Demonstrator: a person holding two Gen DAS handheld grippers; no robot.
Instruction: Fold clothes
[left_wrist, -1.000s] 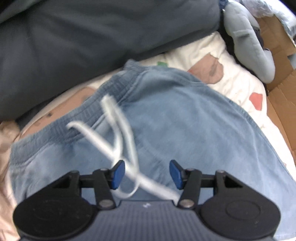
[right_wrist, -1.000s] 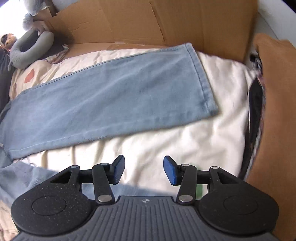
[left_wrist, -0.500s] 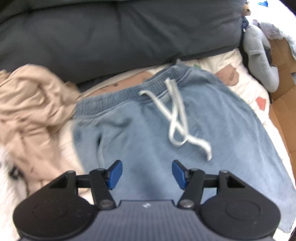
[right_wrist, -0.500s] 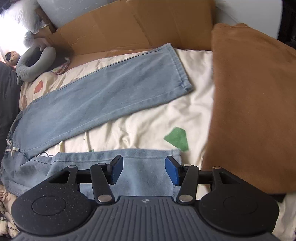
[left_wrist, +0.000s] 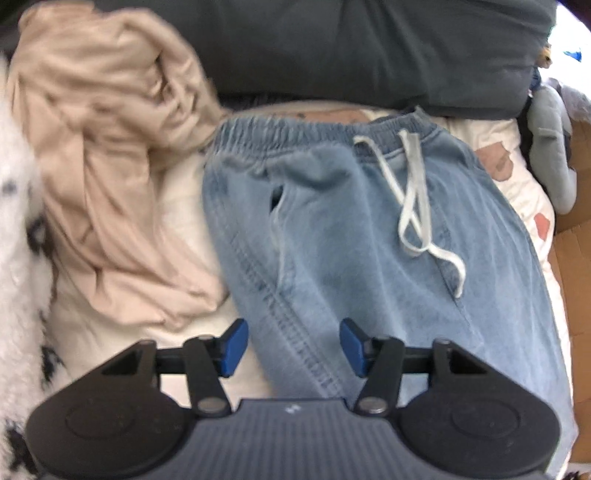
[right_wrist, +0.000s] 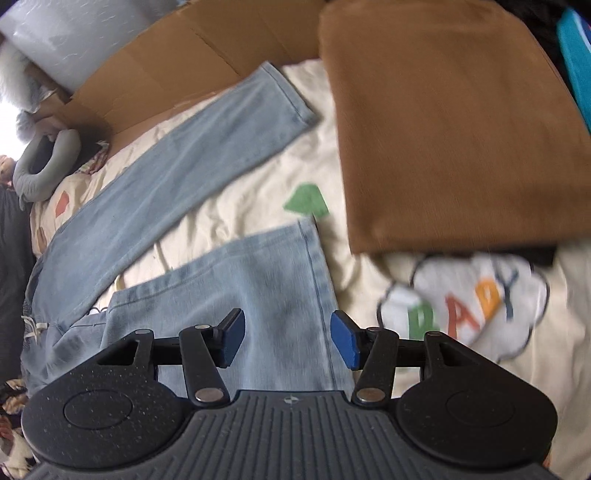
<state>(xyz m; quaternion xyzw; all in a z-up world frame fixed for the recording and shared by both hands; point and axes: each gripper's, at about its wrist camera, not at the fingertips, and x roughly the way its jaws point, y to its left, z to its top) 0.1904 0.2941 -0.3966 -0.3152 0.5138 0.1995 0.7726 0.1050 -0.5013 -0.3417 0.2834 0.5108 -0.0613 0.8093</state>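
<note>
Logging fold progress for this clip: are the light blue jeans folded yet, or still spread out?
Spread, not folded. The jeans lie flat on the bed sheet, legs splayed apart, waistband and drawstring exposed.

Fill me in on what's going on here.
A person with a gripper in each hand is folding a pair of light blue denim drawstring trousers spread on a cream patterned bedsheet. The left gripper hovers open over the trousers' outer side seam below the waistband, its jaws having just narrowed, nothing pinched. The right gripper hangs open above a leg hem. Nothing is folded yet.
</note>
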